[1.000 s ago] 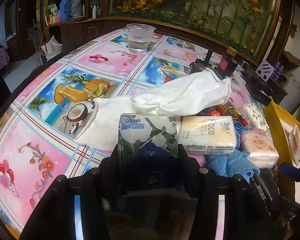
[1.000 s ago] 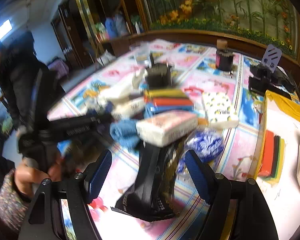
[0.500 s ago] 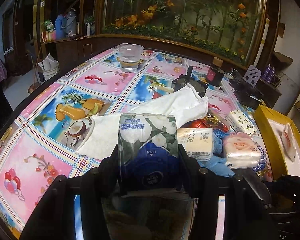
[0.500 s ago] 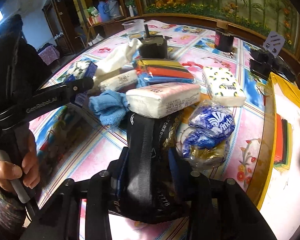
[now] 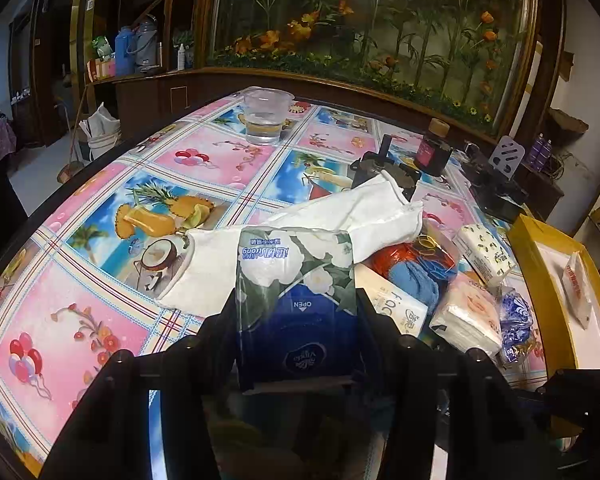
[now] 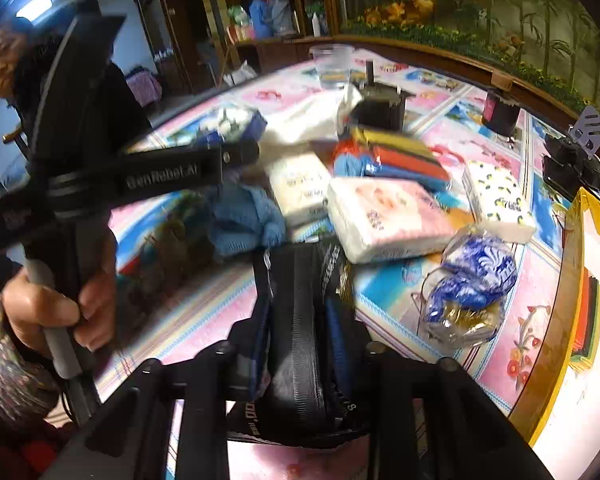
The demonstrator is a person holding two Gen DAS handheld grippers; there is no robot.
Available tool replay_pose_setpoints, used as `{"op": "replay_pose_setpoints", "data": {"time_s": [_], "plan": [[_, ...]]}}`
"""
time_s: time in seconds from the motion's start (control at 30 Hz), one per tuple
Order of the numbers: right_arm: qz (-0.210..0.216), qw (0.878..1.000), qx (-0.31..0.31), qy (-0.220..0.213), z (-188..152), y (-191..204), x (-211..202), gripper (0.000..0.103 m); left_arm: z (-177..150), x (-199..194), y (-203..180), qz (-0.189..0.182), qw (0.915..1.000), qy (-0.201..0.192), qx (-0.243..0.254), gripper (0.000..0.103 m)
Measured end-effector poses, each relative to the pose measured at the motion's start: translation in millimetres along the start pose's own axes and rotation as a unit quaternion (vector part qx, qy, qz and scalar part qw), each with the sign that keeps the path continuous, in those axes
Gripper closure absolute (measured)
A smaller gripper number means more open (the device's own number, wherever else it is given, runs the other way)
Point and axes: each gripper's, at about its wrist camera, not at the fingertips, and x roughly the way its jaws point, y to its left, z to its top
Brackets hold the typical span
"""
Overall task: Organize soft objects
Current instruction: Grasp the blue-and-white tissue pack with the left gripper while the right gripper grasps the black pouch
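Bright fruit-and-balloon oilcloth covers the table (image 5: 100, 320), with a heap of soft packs near its right side. Raised in front of the heap, the floral green-and-blue tissue pack (image 5: 296, 296) is clamped by the left gripper (image 5: 296, 320), jaws part-way apart. At the heap's near edge, a glossy black packet (image 6: 304, 340) sits pinched in the right gripper (image 6: 300, 344), whose jaws have just eased slightly apart.

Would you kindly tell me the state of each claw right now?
Left claw: closed on the green-and-blue tissue pack.
Right claw: closed on the black packet, jaws just loosened slightly.
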Motion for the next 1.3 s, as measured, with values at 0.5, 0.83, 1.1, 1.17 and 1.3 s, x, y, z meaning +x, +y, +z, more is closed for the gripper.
{"op": "replay_pose_setpoints", "data": {"time_s": [0.5,0.83,1.1,1.17,1.3], "plan": [[-0.004,1.000,0.002,-0.024,-4,3,-11,0.069,-1,-11,-1,-0.006,0.9995,-0.030,0.002,0.052],[-0.003,0.995,0.044,-0.087,5,-12,-36,0.069,1,-21,-5,-0.010,0.9981,-0.059,0.014,0.052],[0.001,0.989,0.071,-0.127,8,-23,-53,0.069,0,-21,-8,-0.006,0.9977,-0.063,0.024,0.052],[0.004,0.989,0.075,-0.128,8,-24,-53,0.069,-1,-21,-9,-0.005,0.9976,-0.064,0.026,0.052],[0.004,0.988,0.080,-0.135,8,-26,-56,0.069,-1,-22,-10,-0.001,0.9973,-0.067,0.029,0.052]]}}
